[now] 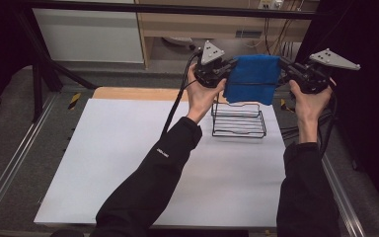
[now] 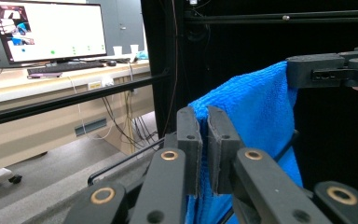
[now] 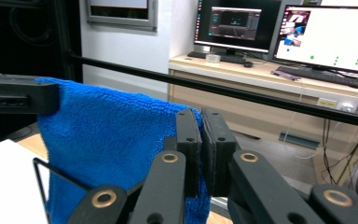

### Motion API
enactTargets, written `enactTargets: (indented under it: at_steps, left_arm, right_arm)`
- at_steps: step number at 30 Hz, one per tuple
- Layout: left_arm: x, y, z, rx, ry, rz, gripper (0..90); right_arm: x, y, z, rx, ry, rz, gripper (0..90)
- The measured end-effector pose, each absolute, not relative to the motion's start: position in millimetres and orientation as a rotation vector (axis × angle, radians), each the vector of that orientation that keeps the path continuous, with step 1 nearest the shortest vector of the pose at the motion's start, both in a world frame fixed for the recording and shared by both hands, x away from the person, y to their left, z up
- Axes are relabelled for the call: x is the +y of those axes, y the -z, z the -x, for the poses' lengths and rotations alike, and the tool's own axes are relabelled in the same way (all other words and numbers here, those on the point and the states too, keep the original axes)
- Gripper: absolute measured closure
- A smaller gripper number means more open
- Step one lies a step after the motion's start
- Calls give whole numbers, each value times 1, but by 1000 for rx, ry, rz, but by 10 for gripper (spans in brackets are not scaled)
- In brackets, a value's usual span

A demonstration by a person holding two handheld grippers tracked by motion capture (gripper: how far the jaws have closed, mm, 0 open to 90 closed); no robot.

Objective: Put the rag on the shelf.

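A blue towel point(image 1: 252, 77) hangs stretched between both grippers, high above the far right part of the table. My left gripper point(image 1: 228, 67) is shut on the towel's left top corner, and the cloth point(image 2: 251, 116) is pinched between its jaws. My right gripper point(image 1: 283, 69) is shut on the right top corner, where the towel point(image 3: 107, 140) drapes leftward from its jaws. Under the towel stands a black wire rack point(image 1: 239, 118) on the white table point(image 1: 128, 163). The rack's top bars are partly hidden behind the cloth.
A black frame bar point(image 1: 168, 9) crosses above the table's far edge. Beyond it stands a desk with monitors point(image 3: 335, 32) and a keyboard. Cables trail from both grippers over the table's far side. Aluminium rails point(image 1: 10, 168) run along the table's sides.
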State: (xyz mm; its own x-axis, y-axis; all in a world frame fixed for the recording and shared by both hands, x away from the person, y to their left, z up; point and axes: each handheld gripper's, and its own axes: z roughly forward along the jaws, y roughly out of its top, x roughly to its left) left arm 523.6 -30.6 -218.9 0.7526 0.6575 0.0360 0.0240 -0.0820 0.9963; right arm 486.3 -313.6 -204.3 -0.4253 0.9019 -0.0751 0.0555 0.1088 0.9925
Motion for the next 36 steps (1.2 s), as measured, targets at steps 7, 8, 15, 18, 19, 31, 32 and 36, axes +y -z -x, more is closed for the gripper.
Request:
enactTargets:
  at_steps: [7, 8, 15, 18, 19, 31, 32, 36]
  left_arm:
    - [-26, 219, -516, 543, -560, -1616, 847]
    - [-25, 220, -515, 540, -557, -1624, 847]
    - [-21, 227, -509, 532, -543, -1649, 846]
    - [-19, 229, -507, 523, -538, -1662, 845]
    - [-19, 230, -506, 522, -538, -1665, 845]
    - [-16, 244, -497, 513, -508, -1719, 827]
    - [-16, 245, -497, 513, -508, -1722, 824]
    - [-17, 248, -495, 522, -503, -1757, 807]
  right_arm:
    - [-310, 203, -477, 1656, -1388, -930, 870]
    - [-310, 203, -476, 1662, -1385, -934, 870]
    - [-308, 207, -467, 1708, -1358, -918, 869]
    - [-307, 208, -464, 1724, -1349, -910, 869]
    - [-307, 208, -463, 1729, -1350, -913, 869]
    - [-308, 220, -453, 1798, -1350, -921, 867]
    - [-308, 222, -452, 1806, -1353, -924, 867]
    - [-308, 227, -449, 1836, -1346, -915, 865]
